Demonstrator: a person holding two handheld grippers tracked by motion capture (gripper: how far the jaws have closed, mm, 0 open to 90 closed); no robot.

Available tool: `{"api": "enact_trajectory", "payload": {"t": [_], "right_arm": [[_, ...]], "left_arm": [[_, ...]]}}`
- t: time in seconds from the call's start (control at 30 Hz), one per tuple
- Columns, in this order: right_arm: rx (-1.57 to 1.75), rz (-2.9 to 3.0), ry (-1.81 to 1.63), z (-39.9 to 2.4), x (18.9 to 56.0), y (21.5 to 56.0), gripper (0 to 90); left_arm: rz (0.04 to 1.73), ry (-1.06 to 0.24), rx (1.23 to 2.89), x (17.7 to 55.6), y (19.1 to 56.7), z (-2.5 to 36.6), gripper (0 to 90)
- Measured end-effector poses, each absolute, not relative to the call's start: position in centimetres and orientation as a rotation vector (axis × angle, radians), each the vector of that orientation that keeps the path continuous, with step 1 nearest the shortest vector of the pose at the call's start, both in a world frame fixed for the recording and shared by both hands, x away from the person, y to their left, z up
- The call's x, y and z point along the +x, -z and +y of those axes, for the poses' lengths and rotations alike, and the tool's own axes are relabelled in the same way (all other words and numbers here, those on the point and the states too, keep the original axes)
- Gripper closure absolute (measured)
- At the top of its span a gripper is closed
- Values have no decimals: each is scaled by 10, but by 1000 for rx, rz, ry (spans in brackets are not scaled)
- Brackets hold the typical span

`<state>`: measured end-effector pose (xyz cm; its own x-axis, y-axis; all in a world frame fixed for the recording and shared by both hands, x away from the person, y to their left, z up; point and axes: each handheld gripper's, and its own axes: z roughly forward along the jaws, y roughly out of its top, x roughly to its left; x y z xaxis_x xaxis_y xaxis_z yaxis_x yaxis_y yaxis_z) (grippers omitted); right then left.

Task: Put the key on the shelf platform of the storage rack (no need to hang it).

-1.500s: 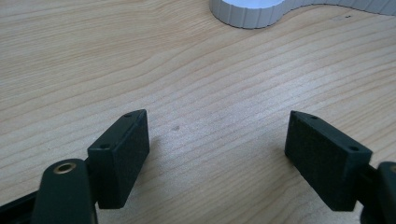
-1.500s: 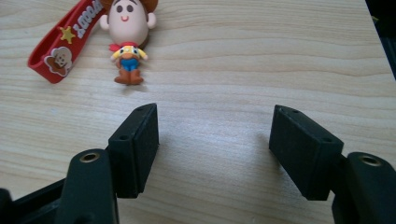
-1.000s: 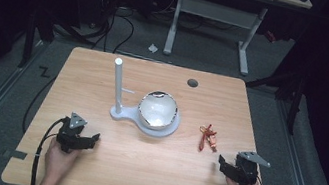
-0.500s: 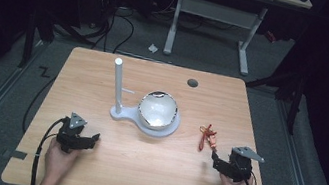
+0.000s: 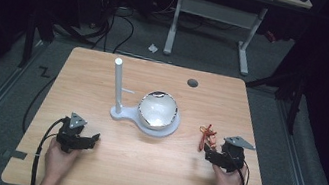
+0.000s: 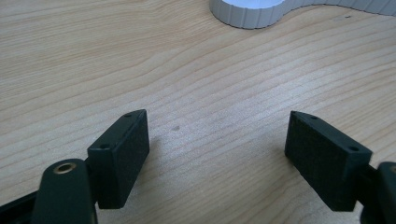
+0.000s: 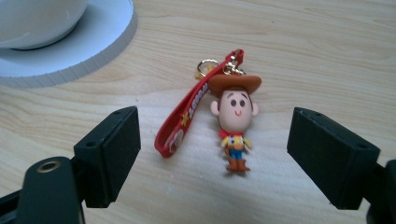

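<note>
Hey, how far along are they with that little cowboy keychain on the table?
Nothing looks done yet: the cowboy keychain lies flat on the table, its red strap beside it. The right gripper is open around it. Gripping and moving it remain. The left gripper is open over bare wood.

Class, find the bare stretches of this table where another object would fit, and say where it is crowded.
Free: the left side, from the post to the table edge; the front middle, between the left gripper and the right gripper; the far right around the hole. Crowded: the stand with its bowl, and the keychain before the right gripper.
</note>
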<state>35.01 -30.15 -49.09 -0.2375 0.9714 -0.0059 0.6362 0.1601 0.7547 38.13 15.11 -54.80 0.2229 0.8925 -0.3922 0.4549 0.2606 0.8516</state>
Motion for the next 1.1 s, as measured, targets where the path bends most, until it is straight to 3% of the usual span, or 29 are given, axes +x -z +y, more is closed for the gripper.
{"api": "enact_trajectory", "payload": {"t": [1.1], "right_arm": [[1644,1965,-769,-288,399,516,161]], "left_arm": [[1403,-491,1365,381,548,151,218]]}}
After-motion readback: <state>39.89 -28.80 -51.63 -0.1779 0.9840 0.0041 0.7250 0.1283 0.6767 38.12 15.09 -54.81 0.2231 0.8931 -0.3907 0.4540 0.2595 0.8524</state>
